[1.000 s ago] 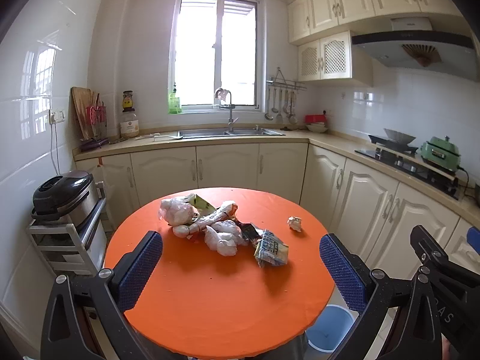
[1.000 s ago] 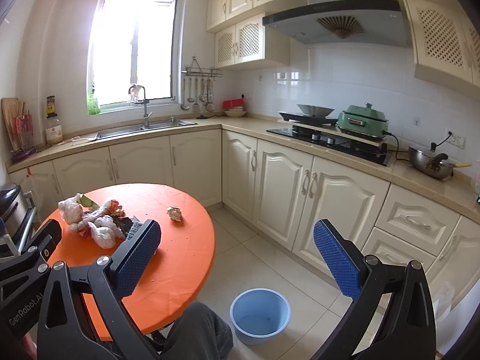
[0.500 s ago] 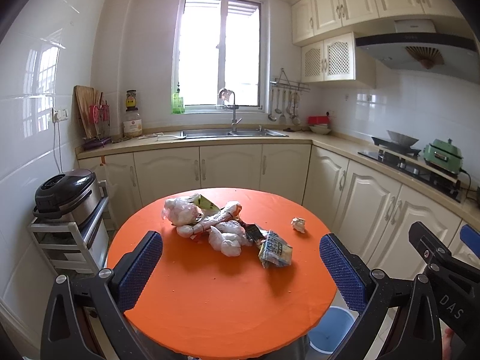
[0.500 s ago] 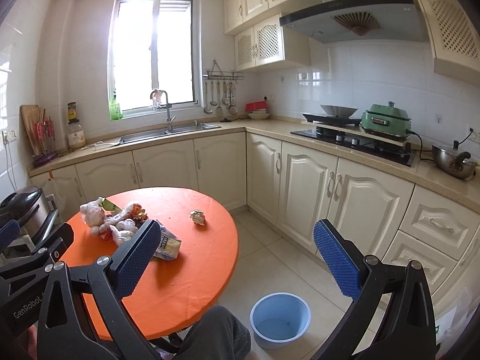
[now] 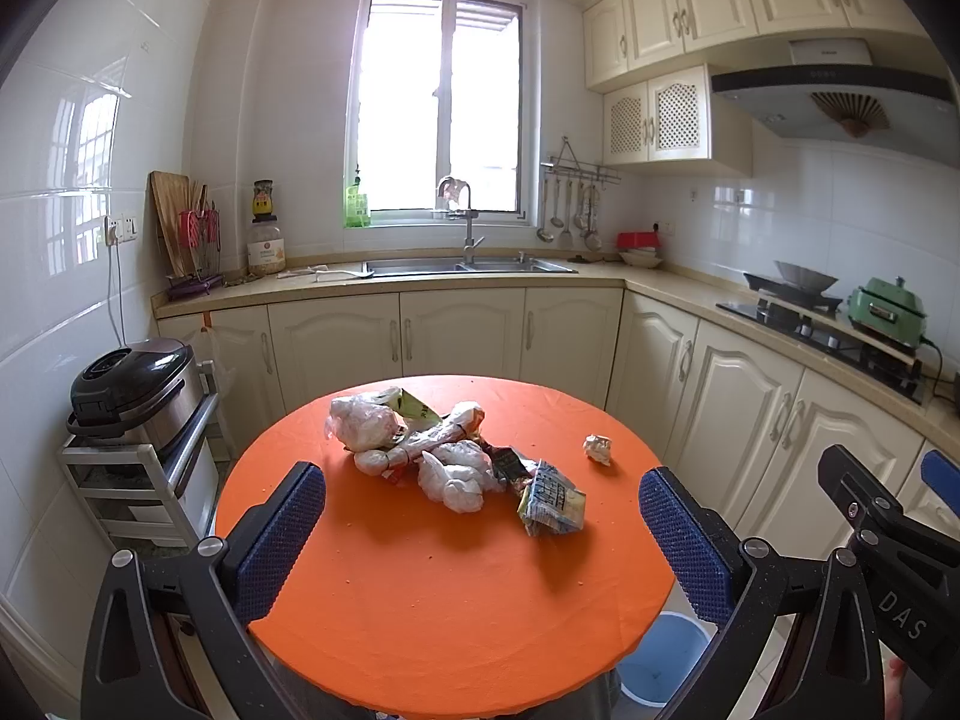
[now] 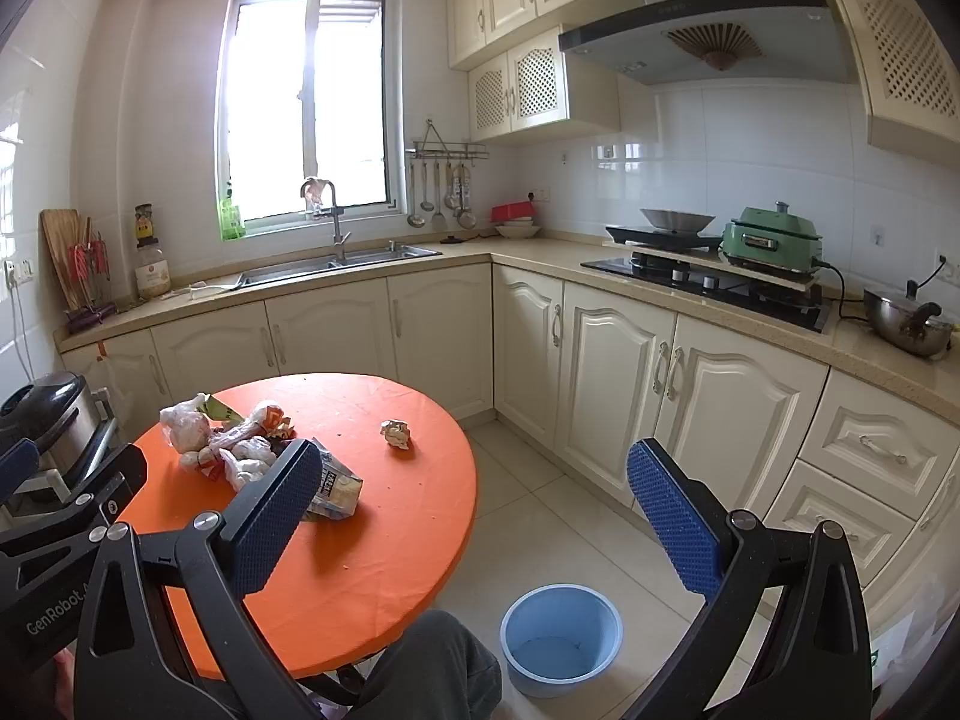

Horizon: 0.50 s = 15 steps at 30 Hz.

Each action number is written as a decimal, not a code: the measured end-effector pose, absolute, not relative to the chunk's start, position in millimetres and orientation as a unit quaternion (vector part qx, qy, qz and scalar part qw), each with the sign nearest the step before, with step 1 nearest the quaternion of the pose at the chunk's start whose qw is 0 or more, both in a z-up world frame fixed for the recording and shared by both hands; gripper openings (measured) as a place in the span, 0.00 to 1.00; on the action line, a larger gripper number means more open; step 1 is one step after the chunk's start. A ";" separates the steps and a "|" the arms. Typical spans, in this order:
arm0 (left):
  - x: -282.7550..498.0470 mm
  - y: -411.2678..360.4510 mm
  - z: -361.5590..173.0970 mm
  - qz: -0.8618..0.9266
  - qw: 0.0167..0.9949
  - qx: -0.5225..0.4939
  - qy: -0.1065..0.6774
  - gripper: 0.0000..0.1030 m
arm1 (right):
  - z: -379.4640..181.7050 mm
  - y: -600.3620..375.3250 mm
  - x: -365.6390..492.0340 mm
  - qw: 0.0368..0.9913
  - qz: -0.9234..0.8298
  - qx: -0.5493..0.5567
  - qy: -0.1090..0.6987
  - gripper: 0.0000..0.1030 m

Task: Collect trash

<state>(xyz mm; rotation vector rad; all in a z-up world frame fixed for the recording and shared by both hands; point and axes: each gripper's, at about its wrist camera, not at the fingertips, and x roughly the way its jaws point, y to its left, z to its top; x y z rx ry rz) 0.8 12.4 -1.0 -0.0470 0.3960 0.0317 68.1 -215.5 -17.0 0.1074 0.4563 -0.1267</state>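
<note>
A pile of crumpled plastic bags and wrappers [image 5: 420, 444] lies on the round orange table [image 5: 456, 600]; it also shows in the right wrist view [image 6: 228, 444]. A printed snack packet [image 5: 552, 504] lies at the pile's near right [image 6: 336, 489]. A small crumpled paper ball [image 5: 597, 449] sits apart to the right [image 6: 396, 434]. A blue bin [image 6: 561, 636] stands on the floor beside the table. My left gripper [image 5: 480, 540] is open and empty above the table's near half. My right gripper [image 6: 474, 522] is open and empty, above the table's right edge.
Cream cabinets and a counter with a sink [image 5: 468, 267] run along the back and right. A rice cooker [image 5: 132, 384] sits on a white rack left of the table. A stove with a green pot [image 6: 771, 240] is on the right. The person's knee [image 6: 432, 666] is near the bin.
The right gripper has swung left, so the table and trash now sit more central in its view. The left gripper has barely moved. Both stay open.
</note>
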 end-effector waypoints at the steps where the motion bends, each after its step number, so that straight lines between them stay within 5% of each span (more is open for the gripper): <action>1: 0.9 12.1 -1.0 0.016 0.980 -0.023 0.197 0.99 | -17.0 -215.6 67.9 0.971 -0.063 0.054 0.226 1.00; 15: 1.2 14.9 -1.6 0.016 0.980 -0.023 0.199 0.99 | -18.2 -215.3 66.8 0.971 -0.063 0.052 0.224 1.00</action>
